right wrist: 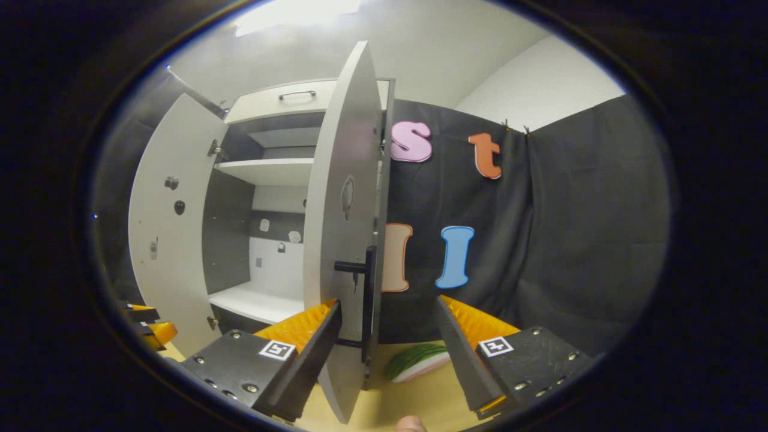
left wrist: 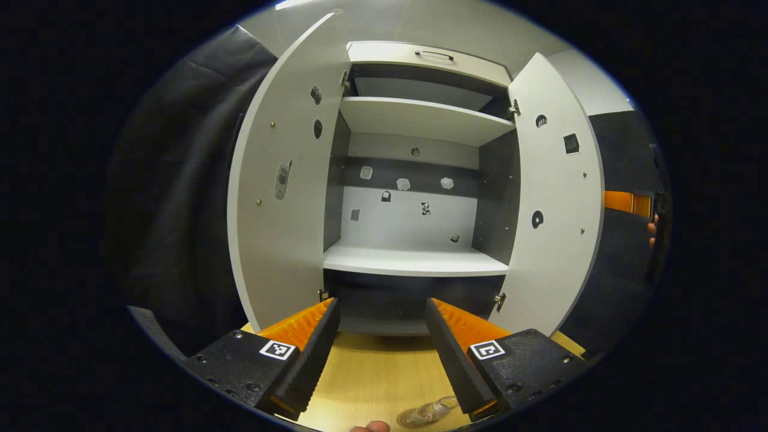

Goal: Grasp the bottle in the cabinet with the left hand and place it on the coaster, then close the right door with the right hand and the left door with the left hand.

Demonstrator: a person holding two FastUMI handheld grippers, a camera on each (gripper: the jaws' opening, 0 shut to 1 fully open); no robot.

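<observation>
Left hand-held gripper [left wrist: 382, 345] is held with fingers apart, nothing between them, pointed straight at the open cabinet [left wrist: 420, 114] from above the wooden table [left wrist: 372, 378]. Clear bottle [left wrist: 433, 410] is seen at the bottom edge of the left gripper view, close below and just inside the left hand-held gripper's right finger, apparently resting on a round coaster [left wrist: 411, 419]; contact with the finger cannot be told. The bottle is only partly seen. Both cabinet doors are swung open: left door [left wrist: 282, 180] and right door [left wrist: 555, 198]. The middle shelf [left wrist: 414, 261] is bare; small stickers are stuck on the back panel.

Right hand-held gripper [right wrist: 389, 345] is also held with fingers apart, gripping nothing. The right door [right wrist: 342, 228] is seen edge-on in the right gripper view, its lower edge lying between the two fingers, nearer the left finger; its dark bar handle [right wrist: 367, 294] stands just above that finger's tip. Touching cannot be told. A green-and-white slice-shaped object [right wrist: 417, 362] lies on the table [right wrist: 420, 396] between the fingers, beyond the door. The left door [right wrist: 168, 228] is seen open at far left
</observation>
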